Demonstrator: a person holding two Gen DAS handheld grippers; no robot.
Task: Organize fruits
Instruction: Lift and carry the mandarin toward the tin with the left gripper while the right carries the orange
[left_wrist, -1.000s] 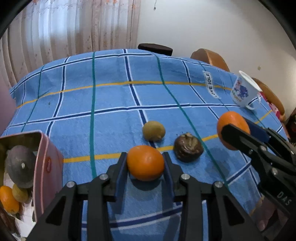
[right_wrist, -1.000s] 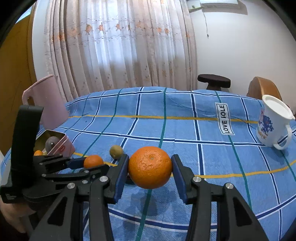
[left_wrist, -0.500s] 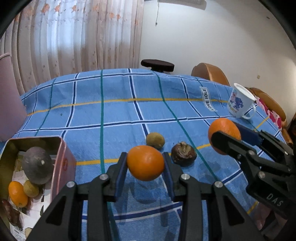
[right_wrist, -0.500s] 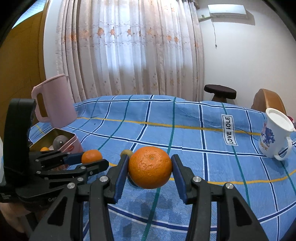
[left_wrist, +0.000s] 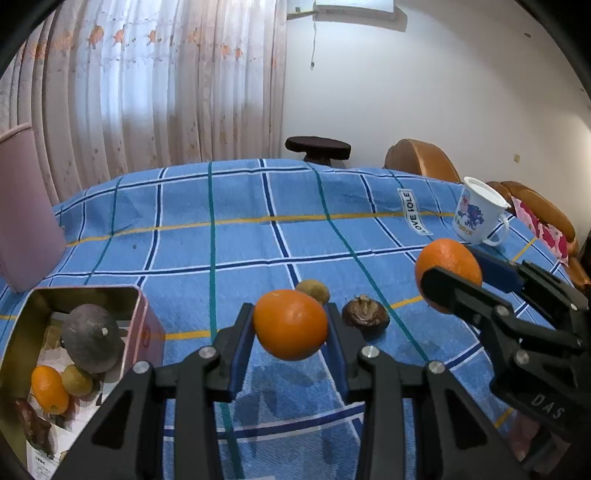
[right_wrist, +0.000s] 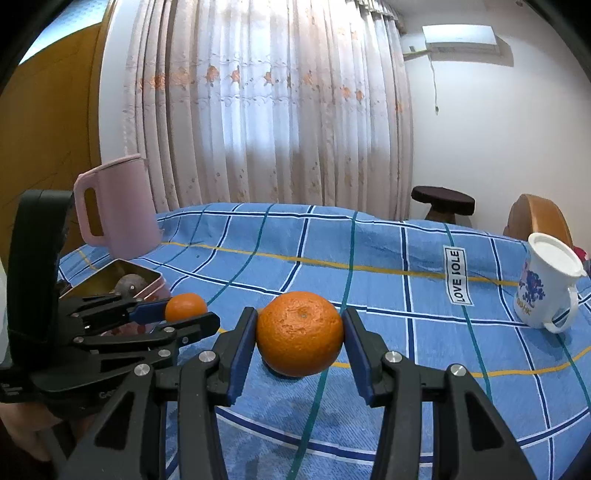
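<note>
My left gripper (left_wrist: 291, 328) is shut on a small orange (left_wrist: 290, 324) and holds it above the blue checked cloth (left_wrist: 240, 240). My right gripper (right_wrist: 300, 334) is shut on a bigger orange (right_wrist: 300, 333), also lifted; in the left wrist view that bigger orange (left_wrist: 447, 273) hangs at the right. On the cloth behind lie a small greenish-brown fruit (left_wrist: 314, 291) and a dark wrinkled fruit (left_wrist: 365, 314). A pink tin box (left_wrist: 74, 295) at the left holds a dark round fruit (left_wrist: 92, 343), a little orange (left_wrist: 50, 387) and other small fruits.
A pink jug (right_wrist: 118, 210) stands behind the tin at the far left. A white printed mug (right_wrist: 546, 284) sits at the right edge of the table. Behind the table are a dark stool (right_wrist: 443, 197), wooden chairs (left_wrist: 421, 158) and a curtain.
My left gripper has risen and tilted up with its orange, so the tin box and the far wall show more. The right gripper has tilted up a little, still holding its orange.
</note>
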